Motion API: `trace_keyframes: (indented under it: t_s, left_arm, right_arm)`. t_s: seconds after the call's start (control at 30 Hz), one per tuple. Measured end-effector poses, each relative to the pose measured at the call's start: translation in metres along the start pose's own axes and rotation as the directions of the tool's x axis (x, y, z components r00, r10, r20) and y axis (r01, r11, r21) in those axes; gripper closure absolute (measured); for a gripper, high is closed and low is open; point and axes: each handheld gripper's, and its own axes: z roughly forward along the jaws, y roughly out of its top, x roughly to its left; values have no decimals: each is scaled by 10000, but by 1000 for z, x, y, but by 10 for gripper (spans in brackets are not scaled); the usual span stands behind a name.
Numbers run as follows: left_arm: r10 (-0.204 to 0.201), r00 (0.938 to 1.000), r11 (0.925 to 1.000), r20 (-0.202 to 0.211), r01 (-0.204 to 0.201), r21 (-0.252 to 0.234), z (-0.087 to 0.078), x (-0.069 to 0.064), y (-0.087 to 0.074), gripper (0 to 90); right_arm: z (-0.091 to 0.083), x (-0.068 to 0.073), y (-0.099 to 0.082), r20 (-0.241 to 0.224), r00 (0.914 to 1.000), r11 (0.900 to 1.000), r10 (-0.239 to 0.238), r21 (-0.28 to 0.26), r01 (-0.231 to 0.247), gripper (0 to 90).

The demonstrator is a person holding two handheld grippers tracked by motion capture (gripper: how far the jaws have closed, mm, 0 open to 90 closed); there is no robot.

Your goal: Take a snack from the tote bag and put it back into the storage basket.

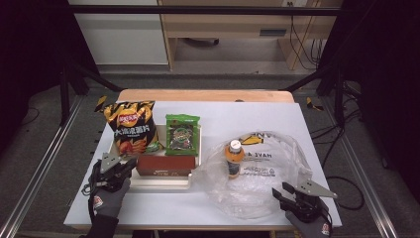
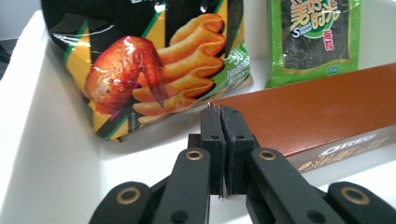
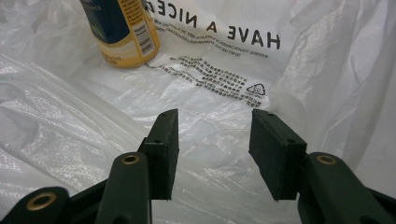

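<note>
Brown cookie box (image 2: pixel 317 112) lying along tray's near edge; left hand-held gripper (image 2: pixel 225 116) sitting at box's left end, jaws pressed together, gripping nothing. Risk: nudging box sideways, toppling chip bag (image 2: pixel 154 60). Right hand-held gripper (image 3: pixel 214 135) spread over plastic bag (image 3: pixel 70 140).

grey knit gloves with a little red-and-white logo patch on both hands, left gripper (image 1: pixel 130 165) and right gripper (image 1: pixel 275 193) both black with brass rivets, small screws in the pads, grey three-cornered plates on top, black cables trailing
</note>
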Motion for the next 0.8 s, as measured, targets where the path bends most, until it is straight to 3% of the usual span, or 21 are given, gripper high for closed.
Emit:
trace_keyframes:
  t_s: [0.1, 0.23, 0.47, 0.6, 0.8]
  left_arm:
    - [223, 9997, 9998, -18, -223, 12, 0, -5, 0, 880]
    - [72, 10000, 10000, 48, -72, -23, -1, -2, 0, 864]
    - [112, 9996, 9965, 251, -91, -830, -13, -4, 5, 784]
    - [253, 9969, 9908, 740, -152, -1345, -19, -10, 6, 722]
    - [485, 9903, 9868, 1299, -274, -1598, -24, -21, 5, 627]
  right_arm:
    - [0, 0, 0, 3, 10000, 10000, 1, -16, -1, 529]
    - [-1, 0, 0, -25, 10000, 10000, -10, -30, 10, 528]
    - [-5, 4, 6, -127, 9998, 9990, -121, -427, 115, 528]
    - [-7, 11, 13, -332, 9992, 9966, -238, -799, 211, 515]
    - [-11, 24, 34, -659, 9961, 9889, -583, -1405, 486, 478]
